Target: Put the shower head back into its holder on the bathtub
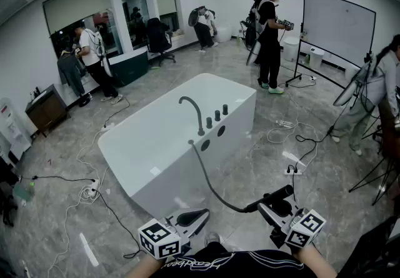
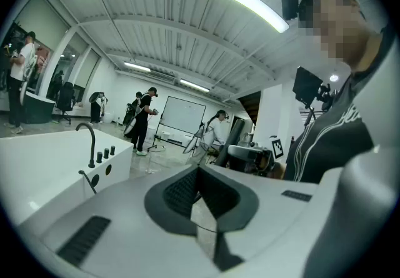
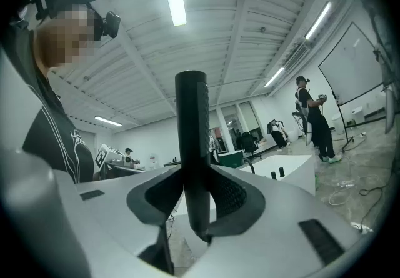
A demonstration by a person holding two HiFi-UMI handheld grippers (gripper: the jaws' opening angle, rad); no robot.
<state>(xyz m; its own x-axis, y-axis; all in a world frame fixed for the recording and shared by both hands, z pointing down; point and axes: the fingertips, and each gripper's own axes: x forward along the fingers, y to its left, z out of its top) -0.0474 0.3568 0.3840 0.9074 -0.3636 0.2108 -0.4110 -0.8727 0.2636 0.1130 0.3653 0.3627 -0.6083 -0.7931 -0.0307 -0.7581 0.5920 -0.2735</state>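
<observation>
The white bathtub [image 1: 150, 145] stands in the middle of the room, with a black curved faucet [image 1: 192, 109], three black knobs [image 1: 217, 115] and two dark round openings [image 1: 212, 138] at its near end. A black hose [image 1: 212, 186] runs from the tub's end down to the black shower head handle [image 1: 276, 195]. My right gripper [image 1: 270, 207] is shut on that handle, which stands upright between its jaws in the right gripper view [image 3: 190, 145]. My left gripper [image 1: 199, 215] is shut and holds nothing, its jaws pressed together [image 2: 199, 198], in front of the tub.
Several people stand around the room's edges. A whiteboard [image 1: 340, 24] is at the back right, a tripod [image 1: 381, 177] at the right, an office chair [image 1: 157, 38] at the back. Cables and a power strip [image 1: 90, 190] lie on the tiled floor around the tub.
</observation>
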